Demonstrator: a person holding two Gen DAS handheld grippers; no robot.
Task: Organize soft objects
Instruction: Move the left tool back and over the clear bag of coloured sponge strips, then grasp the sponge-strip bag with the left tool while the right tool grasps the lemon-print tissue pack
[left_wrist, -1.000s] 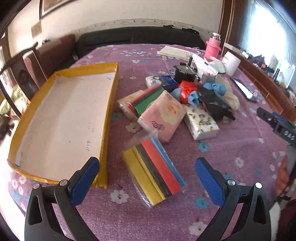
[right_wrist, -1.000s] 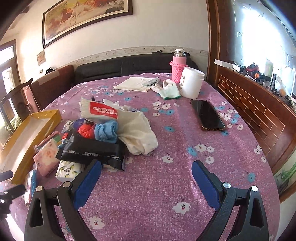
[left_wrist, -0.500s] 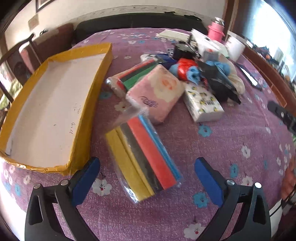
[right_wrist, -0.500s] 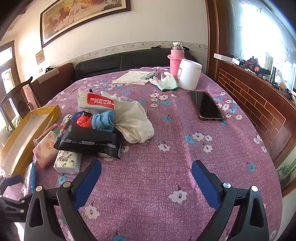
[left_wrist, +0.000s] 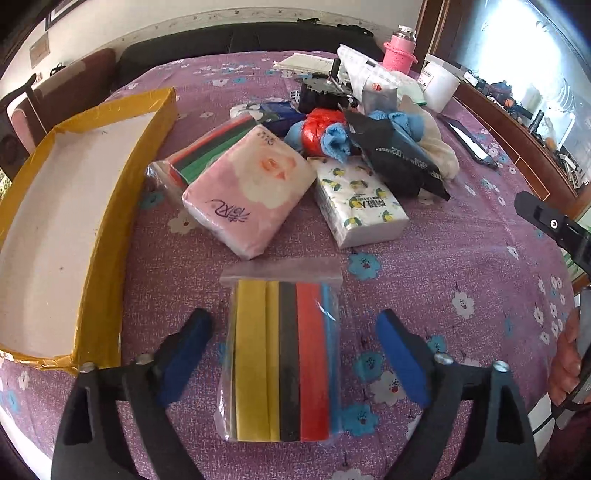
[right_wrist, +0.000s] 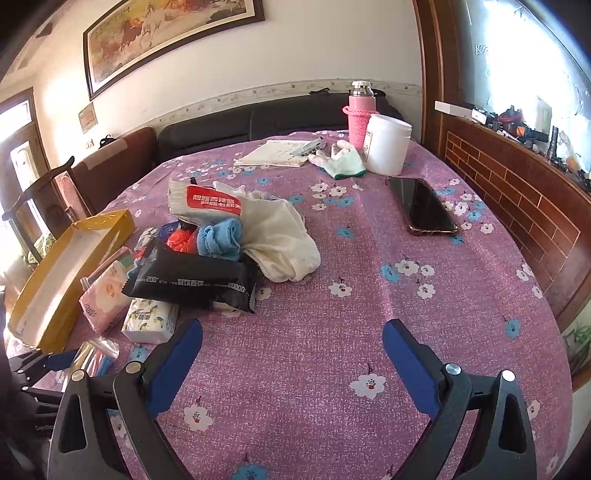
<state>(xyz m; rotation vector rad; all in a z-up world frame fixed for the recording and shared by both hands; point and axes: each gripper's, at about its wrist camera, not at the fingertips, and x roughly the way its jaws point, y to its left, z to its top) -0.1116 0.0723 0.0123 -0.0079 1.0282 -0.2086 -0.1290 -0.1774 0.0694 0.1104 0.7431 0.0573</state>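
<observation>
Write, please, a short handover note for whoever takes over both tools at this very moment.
Left tool: open, straddling the bagged coloured cloths, not yet closed.
Right tool: open, over bare tablecloth, holding nothing.
Yellow box: nothing in it.
Pink tissue pack, white tissue pack, black wipes pack and blue towel sit piled beside the box.
Done: nothing boxed. Left: everything.

Daylight is glaring through a window (right_wrist: 524, 55) at right; a framed horse painting (right_wrist: 166, 33) is hanging above a dark sofa (right_wrist: 258, 118) at the far wall.
</observation>
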